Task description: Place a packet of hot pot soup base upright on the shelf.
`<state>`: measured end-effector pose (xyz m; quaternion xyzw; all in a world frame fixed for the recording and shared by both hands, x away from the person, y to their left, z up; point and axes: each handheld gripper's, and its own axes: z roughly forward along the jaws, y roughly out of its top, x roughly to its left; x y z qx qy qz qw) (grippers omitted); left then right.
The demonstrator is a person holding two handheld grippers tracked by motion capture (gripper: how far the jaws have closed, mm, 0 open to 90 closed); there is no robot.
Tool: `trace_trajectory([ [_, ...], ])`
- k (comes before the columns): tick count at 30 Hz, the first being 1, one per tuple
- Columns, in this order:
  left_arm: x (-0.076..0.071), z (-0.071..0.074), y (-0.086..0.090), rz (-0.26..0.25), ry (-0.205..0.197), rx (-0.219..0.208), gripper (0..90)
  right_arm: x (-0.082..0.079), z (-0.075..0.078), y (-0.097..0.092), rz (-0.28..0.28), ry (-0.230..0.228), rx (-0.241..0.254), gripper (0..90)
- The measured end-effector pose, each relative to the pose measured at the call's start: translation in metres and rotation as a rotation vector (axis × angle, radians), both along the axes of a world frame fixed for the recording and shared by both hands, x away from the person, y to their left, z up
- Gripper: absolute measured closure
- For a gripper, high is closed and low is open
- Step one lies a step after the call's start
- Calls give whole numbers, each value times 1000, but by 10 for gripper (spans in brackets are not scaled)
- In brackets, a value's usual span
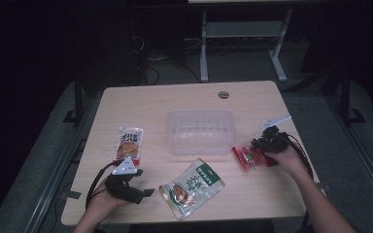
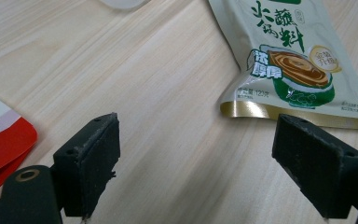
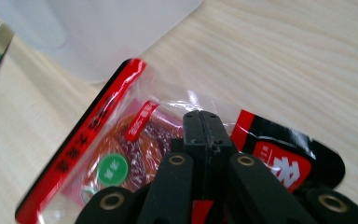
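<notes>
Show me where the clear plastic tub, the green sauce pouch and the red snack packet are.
clear plastic tub (image 1: 200,115): high view, far rim.
green sauce pouch (image 1: 192,187): high view, middle.
red snack packet (image 3: 121,154): right gripper view, clear window.

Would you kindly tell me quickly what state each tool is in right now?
Left tool: open, holding nothing, above bare table.
Right tool: closed on the red snack packet.

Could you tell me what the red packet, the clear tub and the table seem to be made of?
Red packet: glossy, partly clear plastic film, with glare and the food showing through.
Clear tub: translucent, slightly frosted plastic; the table shows through its walls.
Table: pale wood-look top with straight grain, matte; probably laminate, though real wood cannot be ruled out.
</notes>
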<state>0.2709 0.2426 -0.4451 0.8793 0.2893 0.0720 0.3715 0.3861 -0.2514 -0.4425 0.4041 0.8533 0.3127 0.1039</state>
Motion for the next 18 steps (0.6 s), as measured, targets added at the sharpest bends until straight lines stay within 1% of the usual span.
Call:
trace_trajectory([
  [2, 0, 0, -1, 4, 0, -7, 146, -2, 0, 0, 7, 0, -6, 898],
  [5, -1, 0, -1, -5, 2, -3, 146, -11, 0, -2, 27, 12, -30, 898],
  [6, -2, 0, -2, -2, 3, -9, 147, -12, 1, -3, 30, 12, -34, 897],
  [7, -2, 0, -2, -2, 3, -9, 161, -13, 2, -2, 33, 5, -33, 897],
  [8, -2, 0, -2, -5, 1, -13, 166, -13, 4, -1, 30, -9, -20, 897],
  [9, -2, 0, -3, -4, 1, -14, 166, -11, 6, 0, 31, -26, -4, 897],
  [10, -2, 1, -3, -10, 0, -9, 166, -9, 8, 2, 27, -34, 10, 898],
  [12, -2, 1, -3, -15, -2, -6, 166, -3, 10, 8, 32, -37, 21, 897],
  [13, -2, 0, -4, -10, 0, -15, 166, 1, 10, 11, 32, -40, 30, 898],
  [14, -2, 0, -4, -10, 0, -15, 166, 1, 10, 11, 32, -40, 30, 898],
  [15, -2, 1, -4, -11, 1, -15, 166, 9, 7, 17, 38, -37, 31, 898],
  [16, -2, 1, -4, -11, 2, -16, 166, 11, 5, 19, 38, -29, 29, 898],
  [18, -3, 1, -5, -13, 5, -17, 166, 13, -1, 24, 54, -6, -2, 898],
])
